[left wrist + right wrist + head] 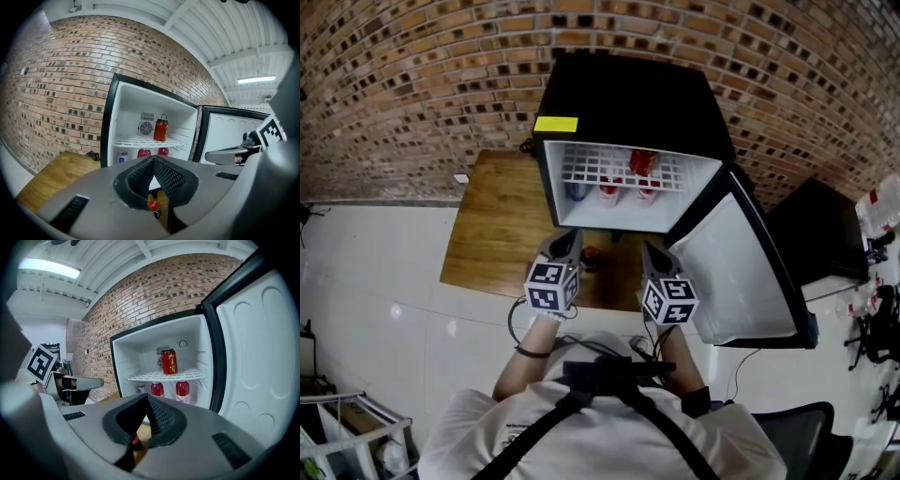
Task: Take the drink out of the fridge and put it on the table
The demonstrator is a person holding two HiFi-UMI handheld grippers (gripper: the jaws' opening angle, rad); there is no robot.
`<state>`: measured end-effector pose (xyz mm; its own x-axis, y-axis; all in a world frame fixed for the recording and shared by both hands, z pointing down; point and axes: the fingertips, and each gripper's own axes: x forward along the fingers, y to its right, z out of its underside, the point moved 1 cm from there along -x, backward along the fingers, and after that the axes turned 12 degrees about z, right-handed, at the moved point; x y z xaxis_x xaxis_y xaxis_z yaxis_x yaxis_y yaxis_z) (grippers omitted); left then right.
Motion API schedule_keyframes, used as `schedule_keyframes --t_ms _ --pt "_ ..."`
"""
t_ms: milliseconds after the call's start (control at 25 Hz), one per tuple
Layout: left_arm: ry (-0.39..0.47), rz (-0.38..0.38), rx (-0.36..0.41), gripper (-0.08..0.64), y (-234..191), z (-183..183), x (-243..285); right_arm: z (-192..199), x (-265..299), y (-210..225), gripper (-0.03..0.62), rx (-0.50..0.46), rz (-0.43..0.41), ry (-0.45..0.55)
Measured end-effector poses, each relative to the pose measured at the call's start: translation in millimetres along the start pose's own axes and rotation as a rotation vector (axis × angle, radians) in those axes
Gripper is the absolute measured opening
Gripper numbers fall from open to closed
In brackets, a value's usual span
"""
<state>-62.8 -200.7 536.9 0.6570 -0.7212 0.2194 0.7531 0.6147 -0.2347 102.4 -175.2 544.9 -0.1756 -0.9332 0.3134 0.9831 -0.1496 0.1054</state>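
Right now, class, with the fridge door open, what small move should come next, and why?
Probably open the right claw: it and the left claw are shut and empty, short of the fridge, where a red can stands on the shelf. A bottle already stands on the table.

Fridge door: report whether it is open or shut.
Open. The fridge door stands wide at the right, exposing the red can on the wire shelf.
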Motion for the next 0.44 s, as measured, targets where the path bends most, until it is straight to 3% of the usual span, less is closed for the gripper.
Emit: schedule_keyframes --t_ms 440 --pt "-0.004 -0.004 -0.002 0.0 -2.4 2.8 0.8 0.1 1.4 1.9 0.014 0.005 0.002 0.004"
